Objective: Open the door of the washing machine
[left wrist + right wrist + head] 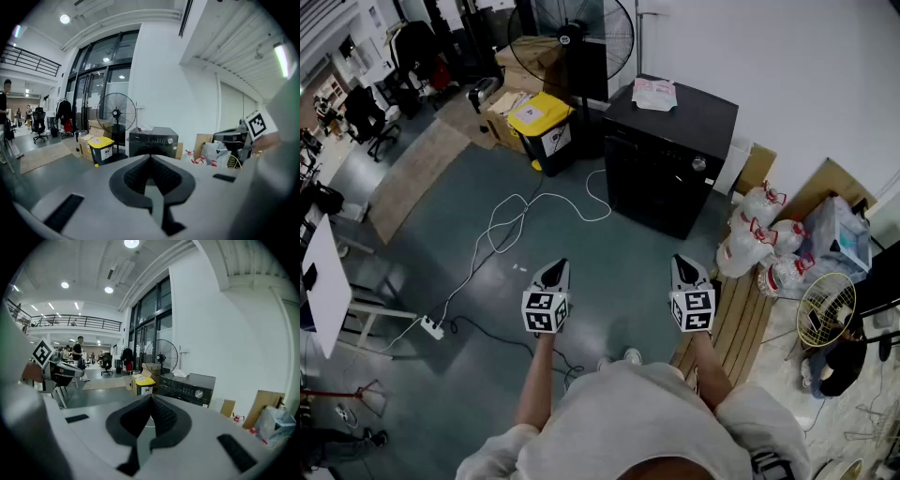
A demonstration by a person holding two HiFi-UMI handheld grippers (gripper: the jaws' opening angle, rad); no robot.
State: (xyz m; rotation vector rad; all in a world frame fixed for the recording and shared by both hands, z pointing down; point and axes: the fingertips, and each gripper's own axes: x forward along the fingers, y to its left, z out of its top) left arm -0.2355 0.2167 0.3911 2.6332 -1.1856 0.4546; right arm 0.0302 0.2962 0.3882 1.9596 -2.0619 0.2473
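The left gripper (pixel 151 161) had its jaws pressed together with nothing between them, and the right gripper (pixel 151 401) was the same, its ridged pads meeting at the tip and holding nothing. In the head view both were held out in front of the person's body, side by side and apart, each tilted a little downward over the grey-green floor (pixel 609 253). Each gripper's view caught the marker cube of the other at its edge. Ahead of them, well apart from either tip, stood the black washing machine (pixel 670 155) against the white wall (pixel 787 66), with a control row and a silver knob (pixel 698 164) along the top of its front. Its door (pixel 143 150) lay flush in the front face, closed, with neither gripper touching it. A folded paper (pixel 654 92) rested on the machine's top. Behind it to the left stood a large pedestal fan (pixel 572 37), with a yellow-lidded bin (pixel 542 127) and cardboard boxes (pixel 502 108) beside it. A white cable (pixel 525 211) looped across the floor from the machine toward a power strip (pixel 431 326). To the right of the machine lay clear plastic jugs (pixel 759 239) with red handles, leaning cardboard sheets (pixel 825 183) and a strip of wooden slats (pixel 741 319).
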